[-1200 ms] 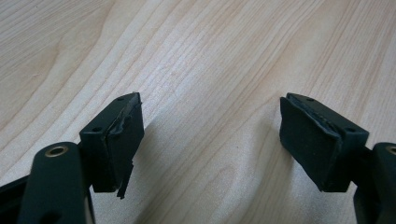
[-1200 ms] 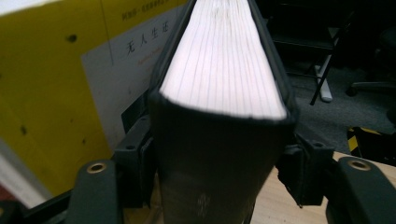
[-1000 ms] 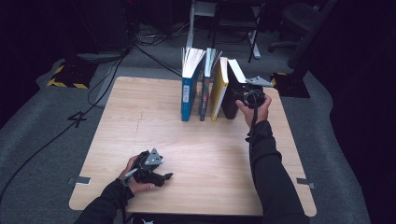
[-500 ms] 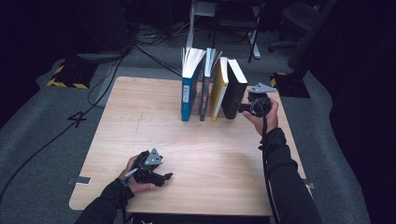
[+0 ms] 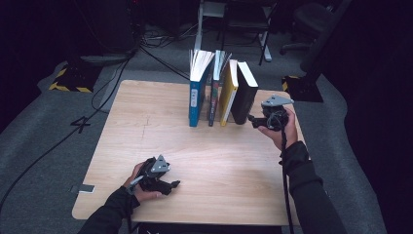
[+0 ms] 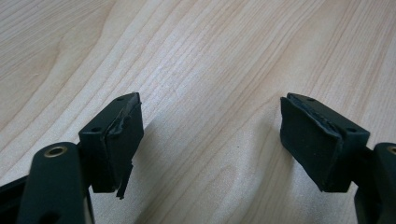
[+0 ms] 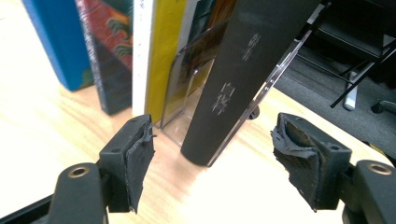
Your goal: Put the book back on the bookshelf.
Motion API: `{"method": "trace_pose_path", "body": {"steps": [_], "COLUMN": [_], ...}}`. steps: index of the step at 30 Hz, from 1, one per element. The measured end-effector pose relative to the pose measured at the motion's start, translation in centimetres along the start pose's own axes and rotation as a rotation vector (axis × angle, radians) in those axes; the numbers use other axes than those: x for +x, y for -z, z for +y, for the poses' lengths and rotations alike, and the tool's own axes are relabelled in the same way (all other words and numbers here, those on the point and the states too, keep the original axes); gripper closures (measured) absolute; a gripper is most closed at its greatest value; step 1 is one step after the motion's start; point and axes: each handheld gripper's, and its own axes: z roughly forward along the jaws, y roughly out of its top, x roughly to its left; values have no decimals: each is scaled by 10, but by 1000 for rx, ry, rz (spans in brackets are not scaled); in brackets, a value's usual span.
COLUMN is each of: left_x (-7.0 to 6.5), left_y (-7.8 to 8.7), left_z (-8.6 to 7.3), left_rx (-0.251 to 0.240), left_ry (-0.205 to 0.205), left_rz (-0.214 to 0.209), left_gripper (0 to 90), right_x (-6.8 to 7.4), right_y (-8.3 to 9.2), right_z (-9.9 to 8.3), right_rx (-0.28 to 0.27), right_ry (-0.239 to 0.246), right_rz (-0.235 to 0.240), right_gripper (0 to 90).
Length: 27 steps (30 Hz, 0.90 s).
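Observation:
Several books stand in a row at the back of the wooden table (image 5: 146,126): a blue book (image 5: 196,95), a dark patterned book (image 5: 214,92), a yellow book (image 5: 228,95) and a black book (image 5: 245,95) leaning left at the right end. In the right gripper view the black book (image 7: 238,79) rests against a clear bookend (image 7: 187,88). My right gripper (image 5: 252,119) (image 7: 212,120) points at the black book from the right. Its jaws have just been opening; the book stands just beyond the pads, untouched. My left gripper (image 5: 174,185) (image 6: 210,100) rests open over bare wood.
Dark carpet surrounds the table, with cables (image 5: 122,63) at the back left and chair and stand legs (image 5: 265,44) behind the books. The table's right edge (image 5: 302,146) runs close beside my right hand. Bare wood lies between the two grippers.
My right gripper has drawn back from the black book, to the right and toward the near side, with its jaws wider. The left gripper and the books have stayed put.

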Motion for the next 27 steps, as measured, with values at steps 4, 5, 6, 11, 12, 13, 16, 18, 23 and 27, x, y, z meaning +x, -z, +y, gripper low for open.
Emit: {"method": "trace_pose_path", "body": {"steps": [4, 5, 6, 11, 12, 13, 16, 18, 23, 27], "left_x": [0, 0, 0, 0, 0, 0, 0, 0, 0, 0], "left_y": [0, 0, 0, 0, 0, 0, 0, 0, 0, 0], "left_z": [0, 0, 0, 0, 0, 0, 0, 0, 0, 0], "left_rx": [0, -1, 0, 0, 0, 0, -1, 0, -1, 0], "left_ry": [-1, -1, -1, 0, -1, 0, -1, -1, -1, -1], "left_rz": [0, 0, 0, 0, 0, 0, 0, 0, 0, 0], "left_gripper": [219, 220, 219, 220, 219, 220, 219, 219, 219, 219], "right_x": [4, 5, 6, 9, 10, 10, 13, 14, 18, 22], "right_y": [7, 9, 12, 20, 22, 24, 31, 35, 43, 50], "right_z": [-7, -8, -11, -19, -21, -23, -30, -35, -45, -53], "right_rx": [3, 5, 5, 7, 7, 8, 6, 3, 8, 11], "right_ry": [12, 16, 23, 24, 29, 34, 42, 46, 62, 82], "right_rz": [21, 24, 29, 39, 42, 43, 54, 60, 69, 76], "right_gripper": [286, 286, 284, 278, 278, 276, 276, 277, 276, 277]}}
